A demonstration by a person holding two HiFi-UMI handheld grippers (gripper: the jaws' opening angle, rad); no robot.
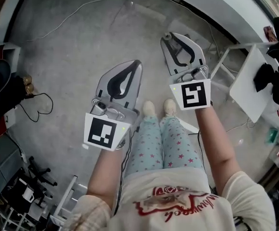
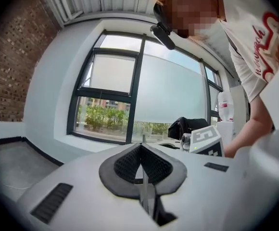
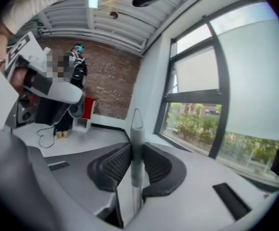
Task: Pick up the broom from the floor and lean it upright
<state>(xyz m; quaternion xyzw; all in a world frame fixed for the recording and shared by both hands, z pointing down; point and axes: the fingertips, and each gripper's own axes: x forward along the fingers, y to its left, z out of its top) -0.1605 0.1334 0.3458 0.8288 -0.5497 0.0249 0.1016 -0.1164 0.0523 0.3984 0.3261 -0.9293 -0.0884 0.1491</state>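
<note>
**Gripping the broom handle upright in the right claw**

Starting far left, a thin black cable point(image 1: 38, 105) loops across the grey concrete floor point(image 1: 82, 47), and a thin white cable point(image 1: 82, 8) trails across the floor higher in the head view.

Now the left gripper point(image 1: 136, 66), white-shelled with a square-marker cube at its back. It hangs well above the floor, and its own view shows the black ribbed pads point(image 2: 122, 165) meeting at their tips. Closed, then, with nothing I can name pinched between them. Only a thin pale sliver shows in the slot behind the pads, and I cannot tell what it is. Beyond them stands a large dark-framed window point(image 2: 130, 95) with greenery outside.

Centre frame, straight below the head camera, are the person's legs in pale blue trousers with pink stars point(image 1: 154, 143). The light shoes point(image 1: 149, 109) are planted on the floor between the two grippers.

Over to the right gripper point(image 1: 171, 41), beside the left one and higher in the head view. Its own view settles it. The slim broom handle point(image 3: 135, 148) has a grey grip, a pointed hanging loop at the tip and a pale shaft below. It stands upright with the black pads clamping it from both sides just under the tip. Its lower length drops out of sight behind the gripper's shell.

Far right, a white table point(image 1: 247, 81) stands on the floor.
</note>
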